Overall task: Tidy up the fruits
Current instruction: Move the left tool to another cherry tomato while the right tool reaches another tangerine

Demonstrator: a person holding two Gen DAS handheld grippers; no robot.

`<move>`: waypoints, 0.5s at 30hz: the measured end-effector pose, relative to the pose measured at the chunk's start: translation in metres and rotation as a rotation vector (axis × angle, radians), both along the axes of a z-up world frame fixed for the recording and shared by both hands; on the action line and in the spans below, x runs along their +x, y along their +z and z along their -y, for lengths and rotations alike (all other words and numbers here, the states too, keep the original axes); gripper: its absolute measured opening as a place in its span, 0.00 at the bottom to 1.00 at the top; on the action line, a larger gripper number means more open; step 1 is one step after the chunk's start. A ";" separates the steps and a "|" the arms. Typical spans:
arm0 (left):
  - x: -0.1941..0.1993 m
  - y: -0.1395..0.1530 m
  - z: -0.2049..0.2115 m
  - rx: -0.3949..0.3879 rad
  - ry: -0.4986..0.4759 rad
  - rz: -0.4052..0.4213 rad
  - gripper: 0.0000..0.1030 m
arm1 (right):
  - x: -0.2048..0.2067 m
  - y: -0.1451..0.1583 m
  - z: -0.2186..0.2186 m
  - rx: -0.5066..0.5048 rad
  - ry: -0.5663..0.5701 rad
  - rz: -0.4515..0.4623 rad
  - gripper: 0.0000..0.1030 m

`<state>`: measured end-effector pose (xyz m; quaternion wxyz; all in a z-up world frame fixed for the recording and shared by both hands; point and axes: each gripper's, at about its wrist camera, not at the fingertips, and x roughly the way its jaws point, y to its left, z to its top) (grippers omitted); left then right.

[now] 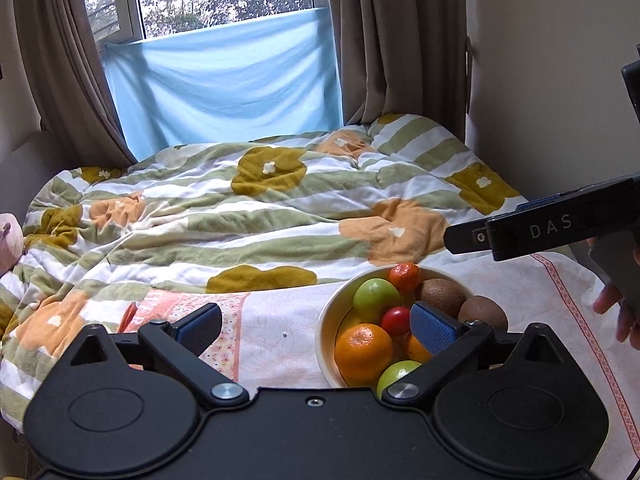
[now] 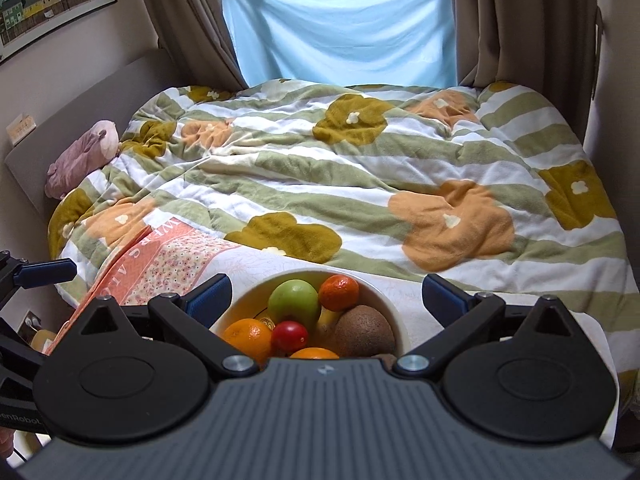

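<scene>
Biggest worry: soft bedding under everything. Bowl (image 2: 394, 312) parked on a pale printed cloth (image 1: 280, 344) over the near edge of the bed, rumpled flower duvet (image 2: 360, 168) bunched up just beyond it. Push down on one side while digging for fruit and could easily tip the whole thing or send round fruit rolling into the folds or off the near edge, going by how squishy it all looks.

Second risk: fruit piled tight, so pinching one probably nudges the neighbours out over the rim. Kiwi (image 1: 482, 312) on the right already looks perched at or past the rim in the left view; can't tell if inside or just outside.

Third: both tools crowding the same bowl. Right gripper (image 2: 326, 300) released, jaws spread wide either side of the bowl, holding nothing. Left gripper (image 1: 316, 328) also spread wide and empty, its right pad hanging over the fruit, left pad out over the cloth. Easy to clash if both dive in together.

Contents, big to small: another kiwi (image 2: 364, 332), green apple (image 2: 294, 300), orange (image 2: 248, 336), second orange (image 2: 314, 354) half hidden at the near side, second green apple (image 1: 396, 376) near the front, tangerine (image 2: 339, 292) at the far side, small red tomato-looking thing (image 2: 290, 335) in the middle, bit of banana peeking underneath
</scene>
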<state>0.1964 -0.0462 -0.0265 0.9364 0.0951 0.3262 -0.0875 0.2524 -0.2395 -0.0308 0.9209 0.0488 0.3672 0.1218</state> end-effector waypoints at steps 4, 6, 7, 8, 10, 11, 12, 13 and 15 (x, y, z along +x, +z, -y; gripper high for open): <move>-0.015 0.006 -0.015 -0.004 -0.039 0.018 0.99 | -0.035 0.012 -0.001 0.000 -0.077 0.004 1.00; -0.022 0.007 -0.023 -0.009 -0.061 0.017 0.99 | -0.053 0.016 -0.002 -0.003 -0.123 0.012 1.00; -0.026 0.007 -0.028 -0.007 -0.073 0.020 0.99 | -0.063 0.017 -0.002 -0.003 -0.149 0.015 1.00; -0.029 0.006 -0.031 -0.006 -0.084 0.022 0.99 | -0.071 0.018 -0.003 -0.002 -0.174 0.012 1.00; -0.035 0.005 -0.040 -0.017 -0.116 0.018 0.99 | -0.085 0.019 -0.005 0.001 -0.217 0.005 1.00; -0.038 0.004 -0.044 -0.023 -0.128 0.014 0.99 | -0.094 0.018 -0.008 -0.001 -0.247 0.004 1.00; -0.040 0.002 -0.048 -0.028 -0.143 0.010 0.99 | -0.101 0.018 -0.010 -0.008 -0.270 0.002 1.00; -0.042 0.000 -0.051 -0.028 -0.157 0.004 0.99 | -0.109 0.016 -0.012 -0.016 -0.293 -0.001 1.00; -0.045 -0.007 -0.056 -0.027 -0.193 -0.013 0.98 | -0.121 0.012 -0.018 -0.029 -0.329 -0.008 1.00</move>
